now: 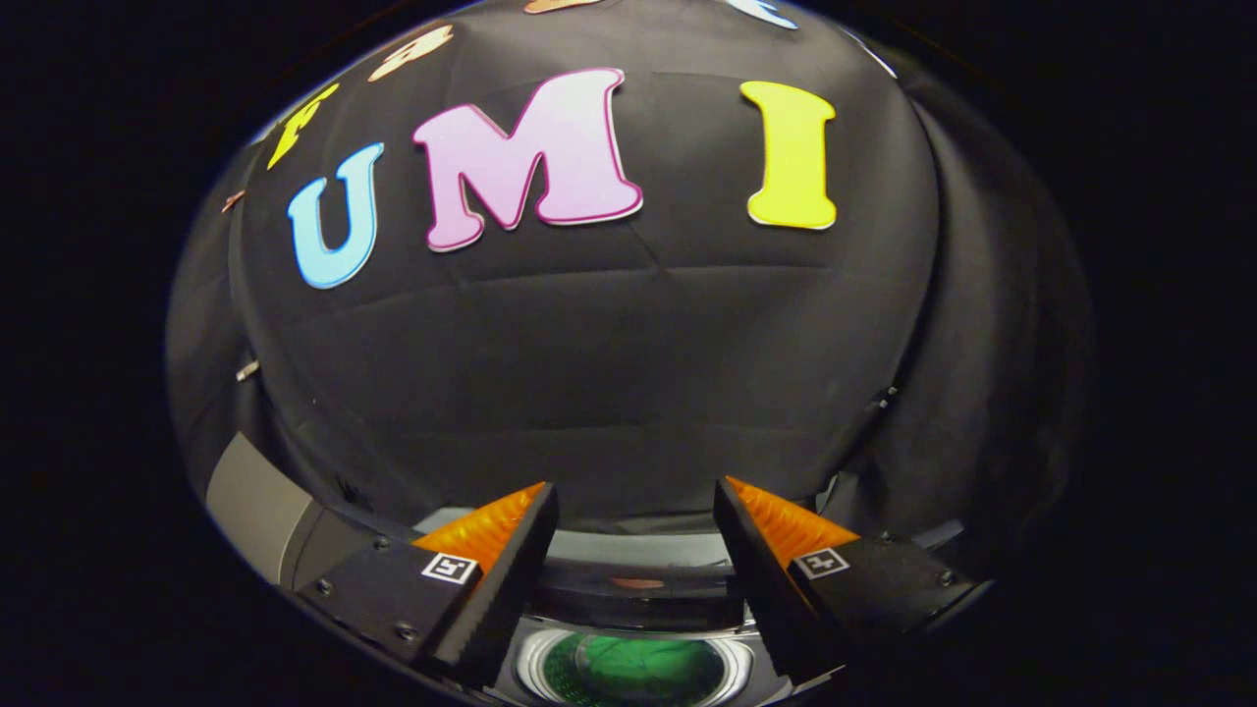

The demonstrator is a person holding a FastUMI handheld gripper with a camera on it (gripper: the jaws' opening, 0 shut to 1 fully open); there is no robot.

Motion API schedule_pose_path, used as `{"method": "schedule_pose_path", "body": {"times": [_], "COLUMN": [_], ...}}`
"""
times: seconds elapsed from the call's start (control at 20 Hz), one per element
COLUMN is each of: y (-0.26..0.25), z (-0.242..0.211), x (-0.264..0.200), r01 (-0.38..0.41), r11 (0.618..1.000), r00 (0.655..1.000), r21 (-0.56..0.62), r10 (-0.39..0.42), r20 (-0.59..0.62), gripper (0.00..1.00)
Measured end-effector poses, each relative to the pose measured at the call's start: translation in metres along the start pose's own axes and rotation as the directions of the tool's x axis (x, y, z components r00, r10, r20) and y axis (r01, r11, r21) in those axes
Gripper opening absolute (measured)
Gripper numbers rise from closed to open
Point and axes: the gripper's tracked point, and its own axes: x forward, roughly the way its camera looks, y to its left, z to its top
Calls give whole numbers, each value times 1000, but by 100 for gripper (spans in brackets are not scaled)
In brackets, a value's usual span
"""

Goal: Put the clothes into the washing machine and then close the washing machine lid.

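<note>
- Tongs (636,511) sit nearest the lens, spread wide w/ nothing between the fingers and nothing touching them – you're carrying no clothes right now.
- Washing machine (628,589) is directly below and just ahead of the fingers; its round window (633,671) shows betw. them, greenish inside. Can't tell if that green is fabric or a reflection.
- Window reads as glass w/ a pale ring around it, so the lid looks down over the drum, but too little of it shows to be sure.
- Grey panel (257,511) sits off to the side beyond one finger – prob. part of the machine body or its stand, not clear which.
- Booth wall (628,373) hangs well beyond the tongs, plain dark cloth.
- Why you're held this way, as a guess: tongs raised over the machine and aimed at the wall, i.e. between moves, not reaching.
- No loose clothes visible, so can't judge how far along you are.
</note>
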Motion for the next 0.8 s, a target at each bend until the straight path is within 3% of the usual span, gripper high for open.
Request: {"method": "schedule_pose_path", "body": {"times": [0.5, 0.8], "y": [1, 0], "z": [1, 0], "x": [-5, -9], "r01": [-25, -2], "r11": [999, 999], "r00": [999, 1000], "r21": [-23, -44], "r10": [26, 2], "r20": [31, 14], "gripper": [97, 97]}}
